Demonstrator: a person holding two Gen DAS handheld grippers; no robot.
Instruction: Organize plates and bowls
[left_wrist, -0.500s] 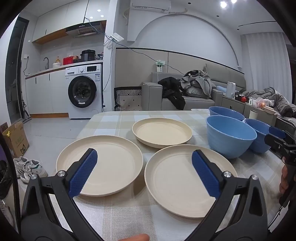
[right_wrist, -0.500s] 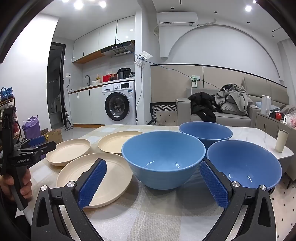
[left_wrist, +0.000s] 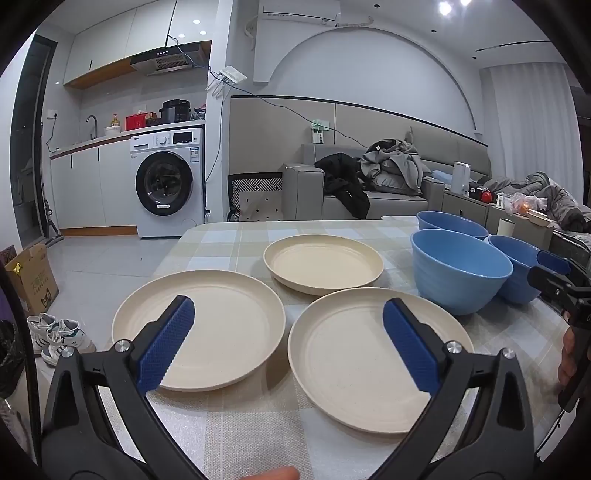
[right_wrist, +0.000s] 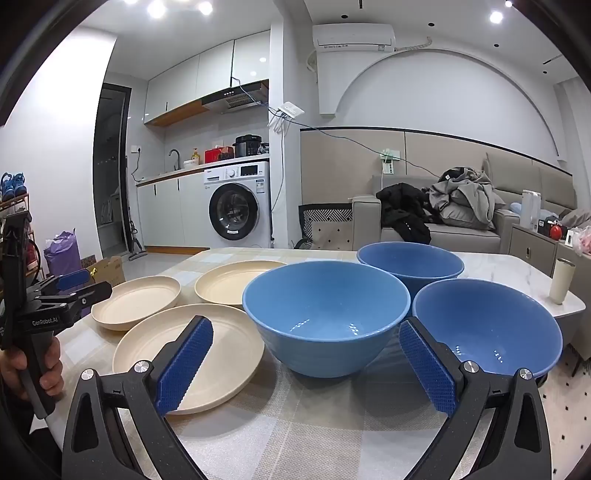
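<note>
Three cream plates lie apart on the checked tablecloth: a near left plate (left_wrist: 207, 328), a near right plate (left_wrist: 354, 362) and a far plate (left_wrist: 323, 264). Three blue bowls stand upright to their right: a near middle bowl (right_wrist: 327, 314), a far bowl (right_wrist: 410, 262) and a right bowl (right_wrist: 487, 325). My left gripper (left_wrist: 288, 343) is open and empty, low above the near edge between the two near plates. My right gripper (right_wrist: 304, 363) is open and empty, just in front of the near middle bowl. Each gripper shows at the edge of the other's view.
The table (right_wrist: 517, 273) has a bare marble part at the right with a pale cup (right_wrist: 561, 282) near its edge. Beyond it are a sofa with clothes (right_wrist: 443, 218), a washing machine (right_wrist: 236, 210), and a cardboard box and shoes on the floor at the left (left_wrist: 33, 280).
The left gripper has edged slightly forward and up; the plates sit a little lower in its view. The right gripper is almost unmoved. Nothing was grasped.
</note>
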